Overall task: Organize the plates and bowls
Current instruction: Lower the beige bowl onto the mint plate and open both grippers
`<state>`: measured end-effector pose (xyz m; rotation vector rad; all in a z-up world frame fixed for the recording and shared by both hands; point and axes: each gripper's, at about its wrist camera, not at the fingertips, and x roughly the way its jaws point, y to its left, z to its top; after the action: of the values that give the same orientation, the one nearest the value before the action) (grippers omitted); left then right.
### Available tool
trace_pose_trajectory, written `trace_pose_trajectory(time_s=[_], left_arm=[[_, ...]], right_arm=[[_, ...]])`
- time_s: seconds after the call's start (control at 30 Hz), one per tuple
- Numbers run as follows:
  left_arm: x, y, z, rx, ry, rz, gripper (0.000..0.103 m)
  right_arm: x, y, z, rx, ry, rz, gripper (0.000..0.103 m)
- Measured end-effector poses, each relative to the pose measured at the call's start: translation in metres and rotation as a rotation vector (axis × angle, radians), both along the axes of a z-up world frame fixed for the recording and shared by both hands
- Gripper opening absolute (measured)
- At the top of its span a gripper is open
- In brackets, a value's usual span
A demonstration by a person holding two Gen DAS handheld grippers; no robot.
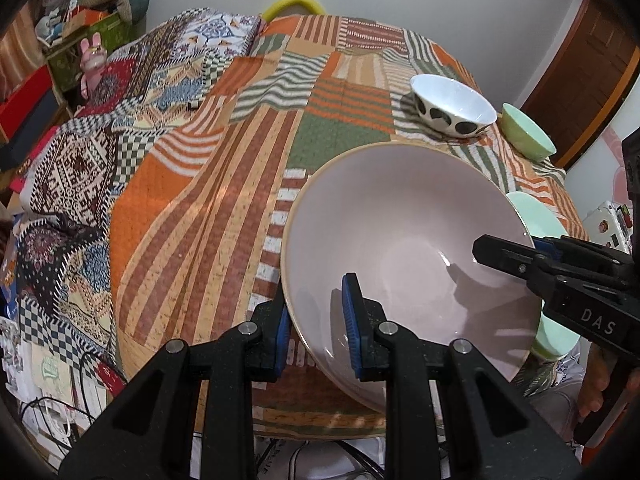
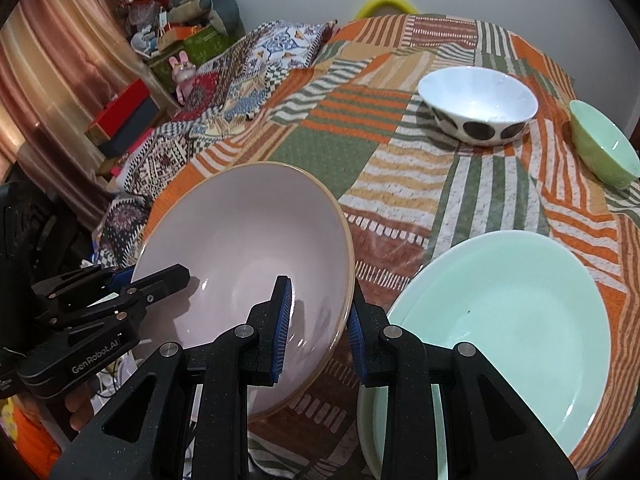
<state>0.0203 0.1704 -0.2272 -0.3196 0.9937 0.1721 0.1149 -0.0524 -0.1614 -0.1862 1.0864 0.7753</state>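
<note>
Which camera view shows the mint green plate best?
The right wrist view: the mint green plate lies nearly whole beside the pink bowl. The left wrist view shows only slivers of it behind that bowl.

A large pale pink bowl [image 1: 404, 240] with a tan rim is tilted above the near edge of the table, its rim caught between gripper fingers on two opposite sides. Just beside it lies a wide mint-green plate [image 2: 516, 312], flat and empty. Farther back stand a white bowl with black spots [image 2: 478, 106] and a small green bowl [image 2: 602, 154], both upright, near each other.
</note>
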Motion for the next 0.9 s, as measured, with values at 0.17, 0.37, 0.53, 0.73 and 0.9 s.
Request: trace_pose_trajectory(time_s=[0.17, 0.37, 0.53, 0.73, 0.9], left_arm=[[0.000, 0.001, -0.010, -0.008, 0.020, 0.005, 0.023], [-0.001, 0.001, -0.016, -0.011, 0.029, 0.006, 0.023], [0.001, 0.000, -0.019, -0.006, 0.031, 0.003, 0.023], [-0.001, 0.001, -0.020, -0.012, 0.039, 0.011, 0.023], [-0.005, -0.001, -0.008, 0.035, 0.021, 0.015, 0.023]], right_arm=[[0.000, 0.003, -0.008, -0.021, 0.012, 0.009, 0.025], [0.001, 0.005, -0.012, -0.033, 0.016, 0.017, 0.025], [0.002, 0.005, -0.015, -0.037, 0.024, 0.021, 0.026], [0.002, 0.005, -0.015, -0.030, 0.029, 0.032, 0.026], [0.001, -0.003, -0.007, -0.003, 0.010, 0.030, 0.034]])
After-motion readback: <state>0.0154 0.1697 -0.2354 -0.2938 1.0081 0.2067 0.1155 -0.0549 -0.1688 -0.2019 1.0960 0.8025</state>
